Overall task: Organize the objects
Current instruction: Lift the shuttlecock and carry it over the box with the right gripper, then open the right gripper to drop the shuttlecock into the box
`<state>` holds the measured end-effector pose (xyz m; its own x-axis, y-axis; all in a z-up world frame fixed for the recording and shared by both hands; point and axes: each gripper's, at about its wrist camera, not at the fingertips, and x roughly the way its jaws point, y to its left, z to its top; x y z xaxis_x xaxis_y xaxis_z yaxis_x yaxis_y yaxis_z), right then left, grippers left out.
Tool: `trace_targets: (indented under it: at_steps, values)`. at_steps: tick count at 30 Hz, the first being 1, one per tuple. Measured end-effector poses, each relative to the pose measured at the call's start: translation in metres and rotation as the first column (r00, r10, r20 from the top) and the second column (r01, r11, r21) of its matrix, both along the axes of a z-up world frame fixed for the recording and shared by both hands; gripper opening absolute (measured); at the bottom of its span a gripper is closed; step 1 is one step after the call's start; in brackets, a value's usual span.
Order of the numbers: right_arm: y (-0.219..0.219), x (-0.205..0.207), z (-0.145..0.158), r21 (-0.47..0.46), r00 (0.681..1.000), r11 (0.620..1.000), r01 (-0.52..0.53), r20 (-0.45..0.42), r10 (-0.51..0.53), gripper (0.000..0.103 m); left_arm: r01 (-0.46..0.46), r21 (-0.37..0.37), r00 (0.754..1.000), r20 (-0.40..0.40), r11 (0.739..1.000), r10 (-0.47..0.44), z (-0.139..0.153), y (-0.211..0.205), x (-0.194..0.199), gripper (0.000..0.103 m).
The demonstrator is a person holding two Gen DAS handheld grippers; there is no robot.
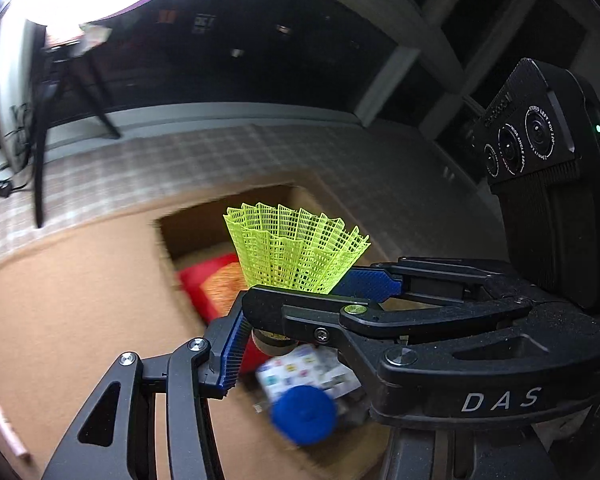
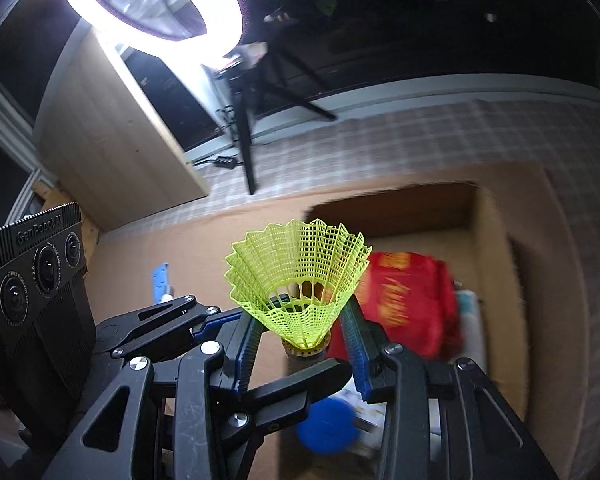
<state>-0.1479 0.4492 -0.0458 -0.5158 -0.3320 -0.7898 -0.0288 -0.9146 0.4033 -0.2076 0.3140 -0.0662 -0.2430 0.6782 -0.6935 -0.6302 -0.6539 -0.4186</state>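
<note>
A neon yellow plastic shuttlecock (image 1: 296, 252) stands skirt-up over an open cardboard box (image 1: 168, 248). Both grippers close on it at right angles. In the left wrist view my left gripper (image 1: 278, 322) appears shut low on it, near its cork base (image 1: 270, 340), while the right gripper (image 1: 324, 292) crosses from the right. In the right wrist view my right gripper (image 2: 302, 326) grips the lower skirt of the shuttlecock (image 2: 300, 276), with the left gripper (image 2: 276, 364) crossing below. The box (image 2: 492, 248) holds a red packet (image 2: 408, 300), a blue round object (image 2: 326, 428) and a patterned pack (image 1: 300, 368).
The box sits on a tan mat (image 1: 68, 300) over a checked cloth (image 1: 148, 160). A ring light (image 2: 152, 4) on a black tripod (image 2: 246, 144) stands behind. A blue object (image 2: 160, 276) lies left of the box. A pink pen (image 1: 6, 428) lies at the mat's left edge.
</note>
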Motion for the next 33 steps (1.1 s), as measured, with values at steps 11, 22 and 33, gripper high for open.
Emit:
trace_targets:
  at_steps: [11,22,33]
  values:
    - [0.041,0.025,0.005,0.079,0.993,0.990,0.114,0.013,-0.116,0.053,0.045,-0.046,0.999,0.002,0.998,-0.045,0.003,0.042,0.017,0.069]
    - [0.038,0.041,0.005,0.053,0.988,0.987,0.152,0.010,-0.153,0.055,-0.023,-0.062,1.000,-0.004,0.998,0.023,0.006,-0.014,0.033,0.069]
    - [0.007,0.061,0.005,0.006,0.991,0.991,0.132,0.003,-0.132,0.055,-0.139,-0.090,0.990,-0.010,0.986,0.138,-0.002,-0.110,0.043,0.069]
